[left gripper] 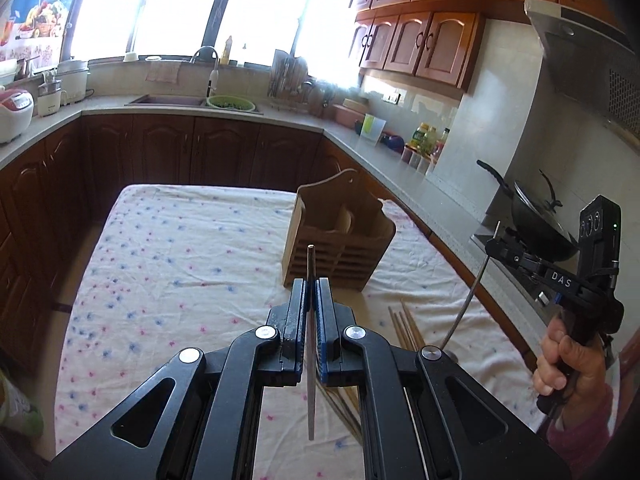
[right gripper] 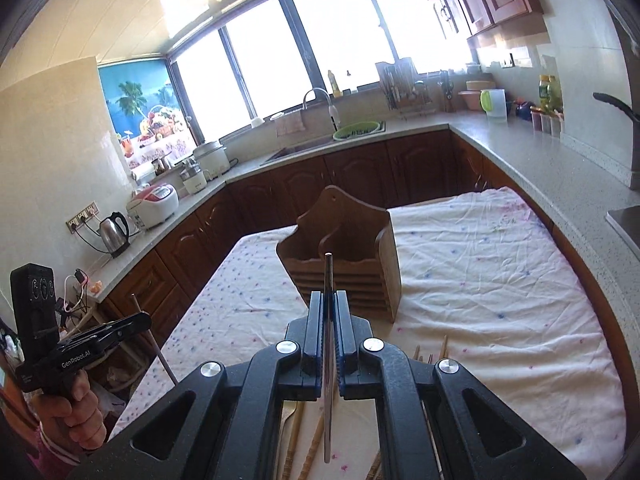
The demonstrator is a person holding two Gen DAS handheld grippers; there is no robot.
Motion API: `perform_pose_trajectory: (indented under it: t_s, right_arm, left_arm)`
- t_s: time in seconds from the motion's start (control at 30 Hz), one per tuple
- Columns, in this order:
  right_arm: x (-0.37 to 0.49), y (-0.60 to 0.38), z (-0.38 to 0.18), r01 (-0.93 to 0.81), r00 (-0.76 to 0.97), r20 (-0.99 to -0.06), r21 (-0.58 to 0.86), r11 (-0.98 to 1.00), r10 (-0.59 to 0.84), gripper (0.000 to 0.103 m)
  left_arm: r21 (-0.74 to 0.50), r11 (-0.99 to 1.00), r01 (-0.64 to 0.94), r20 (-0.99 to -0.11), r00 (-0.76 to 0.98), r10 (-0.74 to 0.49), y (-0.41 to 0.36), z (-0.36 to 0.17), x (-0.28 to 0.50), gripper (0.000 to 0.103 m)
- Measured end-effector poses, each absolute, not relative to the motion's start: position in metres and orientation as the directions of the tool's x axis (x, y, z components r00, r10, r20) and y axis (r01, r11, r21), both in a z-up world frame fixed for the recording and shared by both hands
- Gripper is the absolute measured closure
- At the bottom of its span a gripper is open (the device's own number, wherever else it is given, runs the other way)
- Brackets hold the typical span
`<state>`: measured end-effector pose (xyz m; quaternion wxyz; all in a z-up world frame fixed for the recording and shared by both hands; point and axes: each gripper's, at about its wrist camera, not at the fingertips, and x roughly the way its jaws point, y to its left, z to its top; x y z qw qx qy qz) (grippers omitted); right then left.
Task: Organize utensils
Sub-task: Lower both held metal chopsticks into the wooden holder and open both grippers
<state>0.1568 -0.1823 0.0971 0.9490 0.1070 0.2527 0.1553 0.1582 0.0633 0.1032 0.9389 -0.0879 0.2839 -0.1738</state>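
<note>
The left gripper (left gripper: pixel 311 286) is clamped on a thin metal stick (left gripper: pixel 311 344). The right gripper (right gripper: pixel 329 300) is clamped on another metal stick (right gripper: pixel 328 360). Both are held up in front of the wooden holder (left gripper: pixel 338 236), which stands on the flowery cloth (left gripper: pixel 168 264). Wooden chopsticks (left gripper: pixel 404 326) lie on the cloth near the holder.

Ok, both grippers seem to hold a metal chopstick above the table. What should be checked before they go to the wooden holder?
1. Left gripper shut on its chopstick: ok.
2. Right gripper shut on its chopstick: ok.
3. Holder upright on the cloth: ok.
4. Holder's top open to both grippers: ok.
5. Room left in the compartments: cannot tell, something pale shows in one.
6. Loose wooden chopsticks lying away from the holder: ok.
</note>
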Motion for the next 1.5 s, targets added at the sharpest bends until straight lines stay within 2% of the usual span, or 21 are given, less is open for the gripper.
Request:
perform_pose_trajectory:
  t_s: [0.33, 0.5, 0.8, 1.0, 1.23, 1.5]
  right_arm:
    - [0.172, -0.189, 0.115, -0.230, 0.859, -0.387, 0.293, 0.928, 0.336, 0.098]
    - [0.191, -0.191, 0.129, -0.218, 0.881, -0.347, 0.304, 0.928, 0.320, 0.098]
    - [0.247, -0.205, 0.161, -0.179, 0.934, -0.238, 0.332, 0.926, 0.266, 0.098]
    - [0.288, -0.213, 0.153, -0.158, 0.952, -0.188, 0.368, 0.916, 0.240, 0.098]
    - [0.321, -0.205, 0.103, -0.123, 0.951, -0.226, 0.357, 0.926, 0.213, 0.098]
    - [0.330, -0.200, 0.059, -0.089, 0.953, -0.238, 0.366, 0.926, 0.185, 0.098]
  left_arm:
    - [-0.252, 0.925, 0.285, -0.446, 0.814, -0.372, 0.057, 0.123, 0.174, 0.099]
    - [-0.247, 0.923, 0.295, -0.383, 0.846, -0.372, 0.051, 0.144, 0.190, 0.099]
    - [-0.269, 0.922, 0.277, -0.253, 0.904, -0.345, 0.043, 0.186, 0.256, 0.099]
    - [-0.297, 0.933, 0.204, -0.199, 0.942, -0.269, 0.038, 0.180, 0.305, 0.099]
    - [-0.357, 0.925, 0.131, -0.237, 0.945, -0.225, 0.030, 0.131, 0.350, 0.099]
    - [-0.326, 0.938, 0.115, -0.320, 0.920, -0.224, 0.011, 0.081, 0.369, 0.099]
